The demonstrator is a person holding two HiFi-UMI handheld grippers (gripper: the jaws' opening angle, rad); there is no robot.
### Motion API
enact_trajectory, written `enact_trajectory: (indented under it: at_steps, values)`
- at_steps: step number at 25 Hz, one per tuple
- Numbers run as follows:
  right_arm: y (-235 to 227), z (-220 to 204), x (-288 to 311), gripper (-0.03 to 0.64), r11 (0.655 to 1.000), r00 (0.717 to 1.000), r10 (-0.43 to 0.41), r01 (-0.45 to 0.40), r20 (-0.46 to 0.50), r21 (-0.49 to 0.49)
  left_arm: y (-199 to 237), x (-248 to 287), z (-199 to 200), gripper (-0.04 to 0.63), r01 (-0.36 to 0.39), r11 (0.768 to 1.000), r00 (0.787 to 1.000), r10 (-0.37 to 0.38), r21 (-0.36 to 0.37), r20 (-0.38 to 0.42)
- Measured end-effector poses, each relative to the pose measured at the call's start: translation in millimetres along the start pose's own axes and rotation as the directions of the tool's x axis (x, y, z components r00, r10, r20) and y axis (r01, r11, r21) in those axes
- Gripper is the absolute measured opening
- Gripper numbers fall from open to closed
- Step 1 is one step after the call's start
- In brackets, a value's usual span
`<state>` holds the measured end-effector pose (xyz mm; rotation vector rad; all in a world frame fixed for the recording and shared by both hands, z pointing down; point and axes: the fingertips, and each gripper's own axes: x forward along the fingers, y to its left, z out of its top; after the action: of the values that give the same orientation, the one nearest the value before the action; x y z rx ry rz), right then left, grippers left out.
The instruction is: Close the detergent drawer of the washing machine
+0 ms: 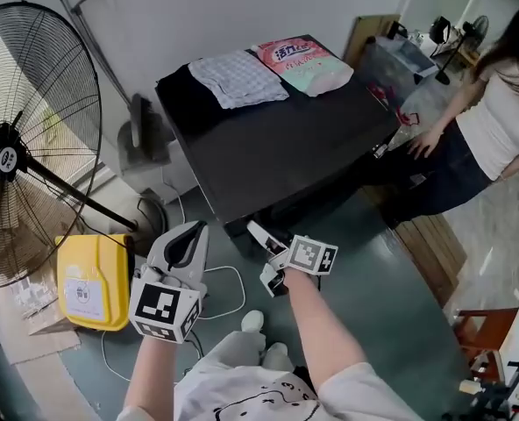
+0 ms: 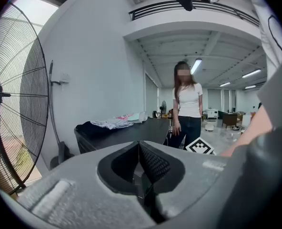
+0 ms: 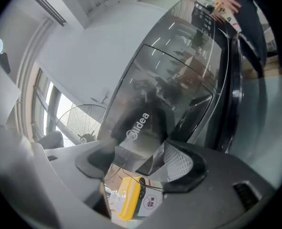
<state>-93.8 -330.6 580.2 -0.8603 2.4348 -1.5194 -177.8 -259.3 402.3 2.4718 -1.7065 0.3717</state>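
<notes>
The black washing machine (image 1: 277, 147) stands ahead of me, seen from above in the head view. My right gripper (image 1: 266, 257) is at its lower front edge. In the right gripper view the right gripper (image 3: 138, 166) stands open, close up to the glossy dark front panel with the white logo (image 3: 138, 123); nothing is between the pads. I cannot tell whether that panel sticks out or sits flush. My left gripper (image 1: 189, 235) hangs to the left, away from the machine. In its own view the left gripper (image 2: 140, 159) is shut on nothing.
A folded cloth (image 1: 238, 77) and a pink bag (image 1: 308, 64) lie on the machine's top. A large fan (image 1: 23, 147) and a yellow container (image 1: 93, 279) are at the left. A person (image 1: 487, 121) stands by the machine's right side. A white cable (image 1: 229, 296) lies on the floor.
</notes>
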Motion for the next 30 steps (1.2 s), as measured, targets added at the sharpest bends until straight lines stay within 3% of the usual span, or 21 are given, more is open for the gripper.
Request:
enact_trajectory:
  at_steps: [6,14,20,30]
  values:
    - [0,-1,-1,0.318,1.000,0.999,-0.031,0.031,-0.007,-0.001,1,-5,-2,0.017,-0.004,1.000,1.000,0.004,-0.009,0.004]
    - [2,2,-17,0.313,0.984,0.987,-0.159,0.158,-0.006,-0.080,-6,-12,9,0.017,0.006,1.000,0.999,-0.006,-0.011,0.041]
    - [17,4,-38,0.311,0.968,0.982,-0.186,0.183,-0.006,-0.171,-8,-20,17,0.017,0.009,1.000,0.997,-0.008,-0.022,0.073]
    - [62,9,-72,0.310,0.929,0.987,-0.160,0.154,0.009,-0.336,-15,-41,30,0.017,-0.003,1.000,0.993,0.006,-0.029,0.122]
